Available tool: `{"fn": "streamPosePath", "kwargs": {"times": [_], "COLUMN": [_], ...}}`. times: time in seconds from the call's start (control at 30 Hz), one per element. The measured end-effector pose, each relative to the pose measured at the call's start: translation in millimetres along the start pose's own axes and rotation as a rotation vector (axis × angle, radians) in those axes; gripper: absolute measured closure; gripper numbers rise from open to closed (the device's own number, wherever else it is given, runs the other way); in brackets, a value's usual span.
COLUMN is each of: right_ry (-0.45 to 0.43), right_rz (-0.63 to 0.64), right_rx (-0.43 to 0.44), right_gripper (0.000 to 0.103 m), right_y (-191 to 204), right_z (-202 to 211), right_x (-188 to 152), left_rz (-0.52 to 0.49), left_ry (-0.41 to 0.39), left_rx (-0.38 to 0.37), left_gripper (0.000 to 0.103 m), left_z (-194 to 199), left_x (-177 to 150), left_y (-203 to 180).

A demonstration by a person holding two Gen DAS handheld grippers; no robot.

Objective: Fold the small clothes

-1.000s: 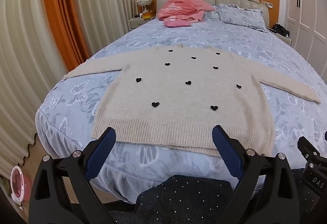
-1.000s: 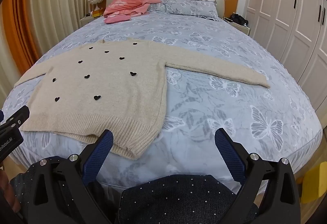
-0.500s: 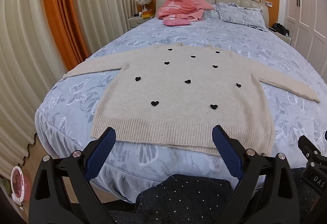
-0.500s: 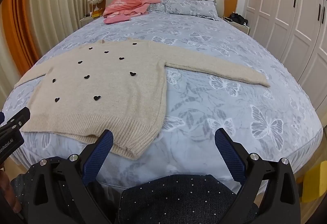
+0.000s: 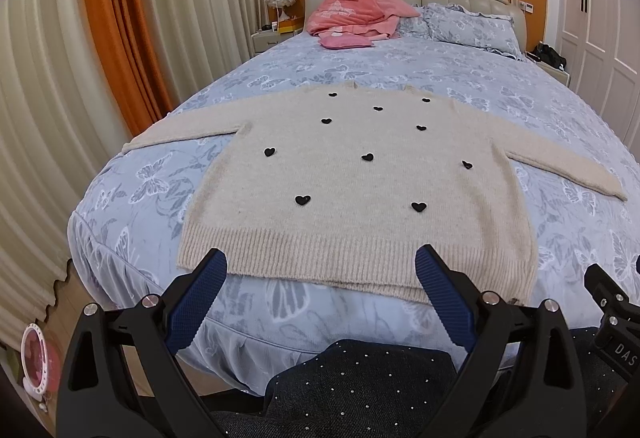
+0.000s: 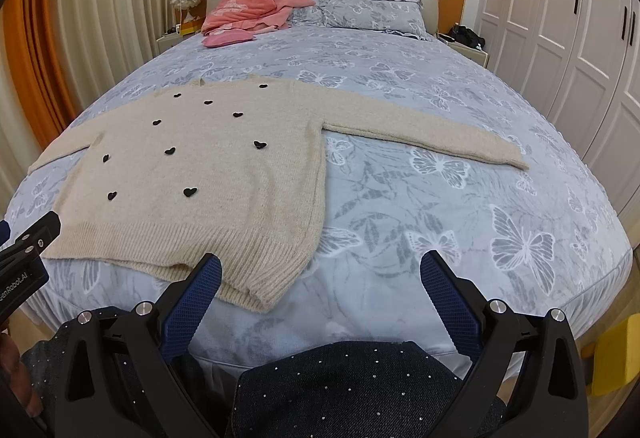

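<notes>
Currently my left gripper [image 5: 320,258] is released, empty, poised at the hem of the cream sweater [image 5: 360,178], which lies flat, sleeves outspread, on the bed [image 6: 440,218]. My right gripper [image 6: 320,266], likewise released, hangs over its right hem corner.

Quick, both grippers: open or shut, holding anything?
Left gripper: open, holding nothing, hovering short of the sweater hem.
Right gripper: open, holding nothing, near the sweater's bottom right corner.

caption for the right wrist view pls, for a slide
Open right gripper hovers at the foot of the bed, near the hem corner of a beige sweater spread flat, sleeves out.
</notes>
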State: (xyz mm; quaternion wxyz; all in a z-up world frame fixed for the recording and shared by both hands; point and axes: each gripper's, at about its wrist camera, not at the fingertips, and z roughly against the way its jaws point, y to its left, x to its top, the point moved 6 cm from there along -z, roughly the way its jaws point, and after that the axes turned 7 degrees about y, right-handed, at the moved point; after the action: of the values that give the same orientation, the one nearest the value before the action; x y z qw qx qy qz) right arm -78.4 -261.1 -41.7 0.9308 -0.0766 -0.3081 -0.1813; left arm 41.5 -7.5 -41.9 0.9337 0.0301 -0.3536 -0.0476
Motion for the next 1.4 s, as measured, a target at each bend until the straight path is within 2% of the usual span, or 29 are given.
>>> {"fn": "streamPosePath", "kwargs": {"times": [1.4], "right_ry": [0.003], "right_rz": [0.000], "right_rx": [0.000], "right_gripper": [0.005], "right_y": [-0.5], "right_z": [-0.5], "right_x": [0.2], "left_rz": [-0.001], "left_ry": [0.020], "left_rx": [-0.006], "left_gripper": [0.009], "left_z": [-7.8], "left_x": [-12.8], "left_y": [-9.8]}}
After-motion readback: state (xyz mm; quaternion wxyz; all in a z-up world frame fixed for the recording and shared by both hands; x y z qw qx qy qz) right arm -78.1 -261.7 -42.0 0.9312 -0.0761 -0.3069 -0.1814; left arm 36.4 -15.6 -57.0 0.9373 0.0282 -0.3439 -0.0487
